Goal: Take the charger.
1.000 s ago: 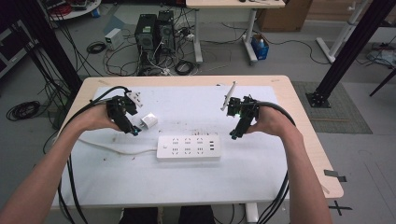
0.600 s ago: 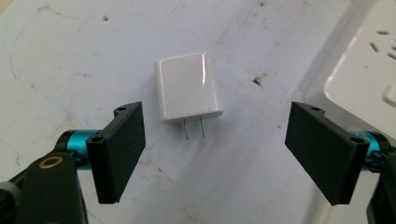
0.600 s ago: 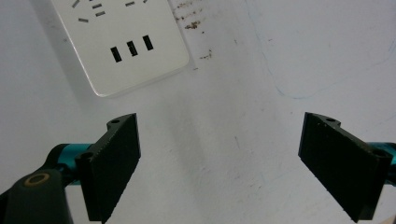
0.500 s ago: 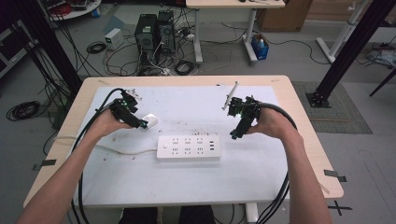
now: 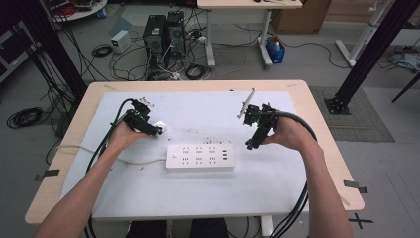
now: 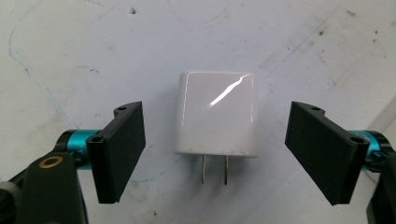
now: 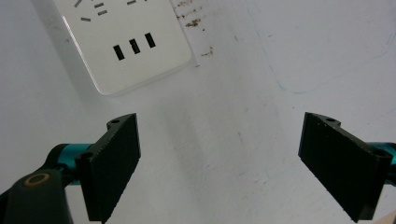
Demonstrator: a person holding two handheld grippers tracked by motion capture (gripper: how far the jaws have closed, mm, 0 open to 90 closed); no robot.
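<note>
Nearest to us, in the left gripper view, our left gripper (image 6: 217,154) stands wide open with the white charger plug (image 6: 217,114) lying flat on the table between its jaws — neither pad touches it, a clear gap on each side. The plug's two metal prongs (image 6: 215,170) point back toward us, its glossy body away. We judge the grasp to be lined up but not yet made.

In the right gripper view, our right gripper (image 7: 219,158) is just as wide open and holds nothing; bare white table covering lies between its jaws, and the USB end of the power strip (image 7: 135,56) sits just beyond them.

Looking out from above, the left hand (image 5: 121,136) is low over the plug (image 5: 161,127) at the left of the table (image 5: 317,99), just behind the strip's left end, while the right gripper (image 5: 251,144) hovers beside the strip's right end. The power strip (image 5: 199,157) lies in the middle of the white mat, its cord (image 5: 94,151) trailing off to the left. Its sockets look empty.

As we read it, the work is at its start — the plug is neither gripped nor lifted, and it has yet to be turned prongs-down and pressed into a socket. Likely the right gripper will need to steady the strip. Farther off, beyond the table, computer towers (image 5: 163,32) and loose cables sit on the floor.
</note>
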